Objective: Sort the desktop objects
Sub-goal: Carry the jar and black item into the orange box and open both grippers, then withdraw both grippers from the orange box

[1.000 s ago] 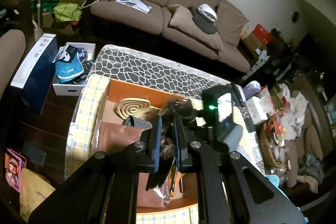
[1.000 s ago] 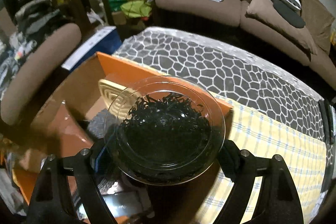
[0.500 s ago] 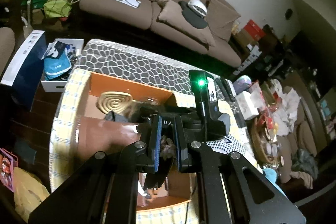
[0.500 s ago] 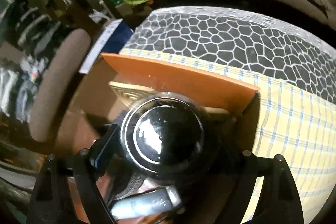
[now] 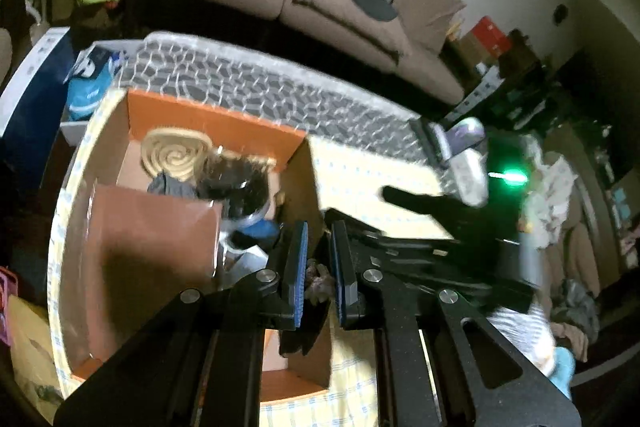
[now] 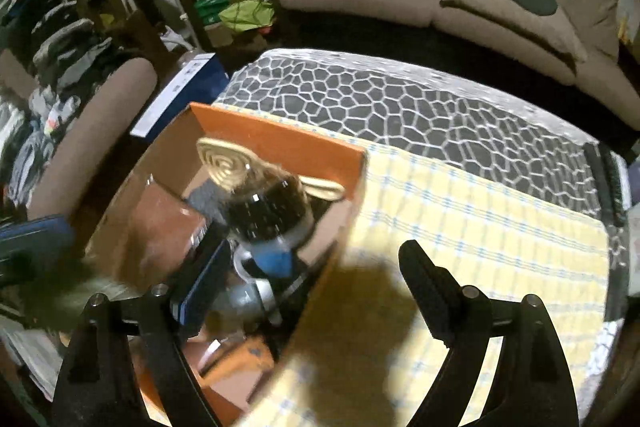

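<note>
Nearest, the left gripper (image 5: 318, 259) has its jaws pressed on a small brownish crumpled scrap (image 5: 319, 278), hanging over the right wall of the orange box (image 5: 216, 125), so the drop lies just left and below. The right gripper (image 6: 304, 279) is spread wide and empty. Beyond it, inside the box, the clear tub of dark shreds (image 6: 268, 207) lies tipped against the gold spiral piece (image 6: 226, 163). The checked cloth (image 6: 480, 219) covers the worktop further right.

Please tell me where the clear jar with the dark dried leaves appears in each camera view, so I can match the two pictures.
Left wrist view: jar left of centre, inside the orange box.
Right wrist view: jar left of centre, lying tilted inside the box.
Shared landmark: the gold spiral ornament, directly behind the jar in both views.
</note>
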Demonstrator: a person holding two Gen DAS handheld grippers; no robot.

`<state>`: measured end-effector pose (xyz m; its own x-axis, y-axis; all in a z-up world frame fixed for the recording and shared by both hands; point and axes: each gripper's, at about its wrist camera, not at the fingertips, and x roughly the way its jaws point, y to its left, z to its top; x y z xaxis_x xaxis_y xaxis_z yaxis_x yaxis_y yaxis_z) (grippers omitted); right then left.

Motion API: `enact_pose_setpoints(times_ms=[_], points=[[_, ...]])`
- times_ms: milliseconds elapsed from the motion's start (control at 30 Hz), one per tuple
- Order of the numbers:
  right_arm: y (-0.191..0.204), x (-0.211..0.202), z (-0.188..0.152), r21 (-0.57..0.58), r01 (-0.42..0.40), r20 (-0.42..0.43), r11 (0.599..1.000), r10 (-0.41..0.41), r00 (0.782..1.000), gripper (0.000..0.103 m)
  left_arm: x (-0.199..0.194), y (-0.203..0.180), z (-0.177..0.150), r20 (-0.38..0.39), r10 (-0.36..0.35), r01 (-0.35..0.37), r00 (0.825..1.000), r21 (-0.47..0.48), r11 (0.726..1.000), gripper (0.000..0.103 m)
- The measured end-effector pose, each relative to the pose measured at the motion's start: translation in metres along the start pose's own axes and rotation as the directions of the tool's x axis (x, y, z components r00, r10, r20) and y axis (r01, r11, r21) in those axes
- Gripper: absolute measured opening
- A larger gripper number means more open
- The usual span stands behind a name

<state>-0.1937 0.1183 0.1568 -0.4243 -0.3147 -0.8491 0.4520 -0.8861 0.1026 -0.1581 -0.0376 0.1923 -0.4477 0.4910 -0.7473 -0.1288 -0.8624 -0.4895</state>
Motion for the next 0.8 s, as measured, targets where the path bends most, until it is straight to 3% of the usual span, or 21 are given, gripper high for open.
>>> enact_pose_setpoints(times_ms=[333, 467, 567, 800], points=[[0.011, -0.015, -0.037, -0.071, 0.041, -0.009, 0.997, -0.042, 0.999, 0.088, 0.040, 0.013, -0.014, -0.071, 0.138, -0.138, 0.988, 0.009, 0.990, 0.012], [0.023, -0.020, -0.048, -0.104, 0.055, -0.008, 0.993, -0.056, 0.998, 0.088, 0.047, 0.021, -0.026, -0.128, 0.138, -0.143, 0.982, -0.023, 0.990, 0.014], [0.030, -0.023, -0.056, -0.125, 0.064, -0.010, 0.990, -0.066, 0.998, 0.088, 0.045, 0.027, -0.040, -0.149, 0.156, -0.163, 0.977, -0.039, 0.986, 0.030], [0.046, -0.038, -0.074, -0.131, 0.083, 0.000, 0.988, -0.083, 0.997, 0.088, 0.008, 0.025, -0.055, -0.096, 0.169, -0.173, 0.981, -0.040, 0.984, 0.049]])
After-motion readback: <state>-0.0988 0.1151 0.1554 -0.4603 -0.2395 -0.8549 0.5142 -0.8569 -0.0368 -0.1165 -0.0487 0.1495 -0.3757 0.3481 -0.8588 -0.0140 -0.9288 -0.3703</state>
